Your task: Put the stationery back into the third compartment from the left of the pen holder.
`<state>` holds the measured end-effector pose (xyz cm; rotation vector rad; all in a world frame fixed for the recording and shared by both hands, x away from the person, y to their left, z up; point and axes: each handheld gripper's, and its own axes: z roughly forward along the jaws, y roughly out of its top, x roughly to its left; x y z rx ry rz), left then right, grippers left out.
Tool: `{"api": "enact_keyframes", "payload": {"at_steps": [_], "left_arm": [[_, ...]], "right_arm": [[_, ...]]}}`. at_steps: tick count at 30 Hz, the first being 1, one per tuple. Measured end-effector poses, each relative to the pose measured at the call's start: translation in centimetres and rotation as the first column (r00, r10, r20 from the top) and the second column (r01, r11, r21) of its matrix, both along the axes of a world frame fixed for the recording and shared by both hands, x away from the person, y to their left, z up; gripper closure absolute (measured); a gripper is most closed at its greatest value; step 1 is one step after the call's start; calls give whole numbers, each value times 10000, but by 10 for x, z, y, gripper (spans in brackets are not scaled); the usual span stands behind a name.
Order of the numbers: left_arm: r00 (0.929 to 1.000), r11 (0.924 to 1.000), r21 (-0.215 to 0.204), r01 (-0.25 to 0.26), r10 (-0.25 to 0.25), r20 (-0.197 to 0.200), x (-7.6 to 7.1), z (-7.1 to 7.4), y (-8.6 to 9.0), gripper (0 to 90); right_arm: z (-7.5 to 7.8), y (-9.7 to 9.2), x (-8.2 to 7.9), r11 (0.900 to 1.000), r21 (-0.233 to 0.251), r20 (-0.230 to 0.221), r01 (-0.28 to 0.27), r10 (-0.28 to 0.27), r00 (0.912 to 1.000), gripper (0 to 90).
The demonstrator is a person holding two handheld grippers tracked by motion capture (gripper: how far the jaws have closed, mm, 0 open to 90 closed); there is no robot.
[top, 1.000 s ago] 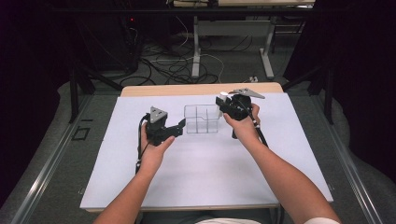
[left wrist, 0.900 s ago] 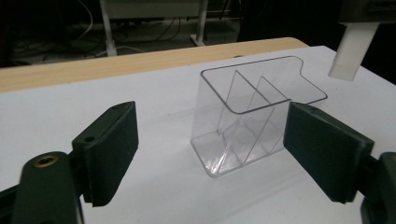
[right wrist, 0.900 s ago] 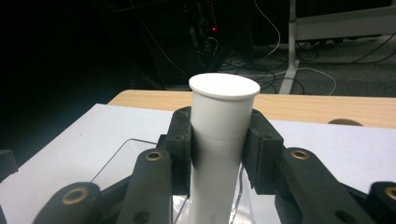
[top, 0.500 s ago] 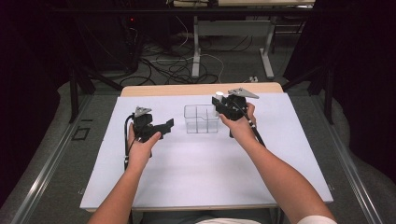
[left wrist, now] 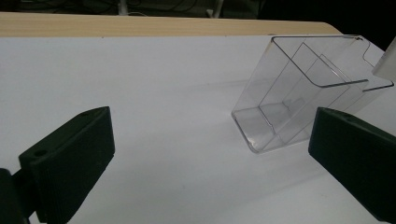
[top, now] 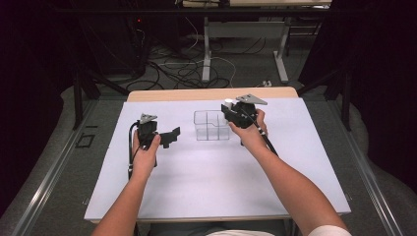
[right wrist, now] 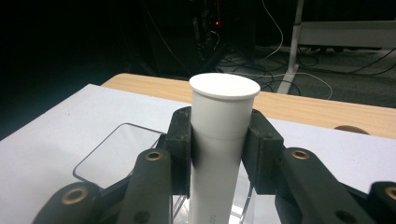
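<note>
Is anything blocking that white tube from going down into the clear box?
Nothing visible does. The right gripper holds the white tube upright above the clear box, whose compartments look open and empty. The left gripper, jaws just opened, sits apart to the box's left.

one white tube (right wrist: 219,140), one clear box (top: 211,125) (four compartments), two grippers (top: 169,136) (top: 230,114)

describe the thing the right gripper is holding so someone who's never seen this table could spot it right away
Start from the white sheet covering the table and find the clear plastic divided box near its far middle. At the box's right edge, the right gripper is shut on a white tube, upright, with a flat lipped cap. It is the one opaque white cylinder there; the box is see-through and the left gripper holds nothing.
</note>
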<state>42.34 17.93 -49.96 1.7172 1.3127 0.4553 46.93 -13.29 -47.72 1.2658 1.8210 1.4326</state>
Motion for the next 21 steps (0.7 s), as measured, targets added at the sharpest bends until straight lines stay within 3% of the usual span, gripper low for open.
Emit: {"api": "enact_keyframes", "payload": {"at_steps": [21], "left_arm": [[9999,9998,-135,-118,117,-69,0,-1,1,4]], "right_arm": [[-12,9,8,9979,-648,198,50,-37,9998,664]]}}
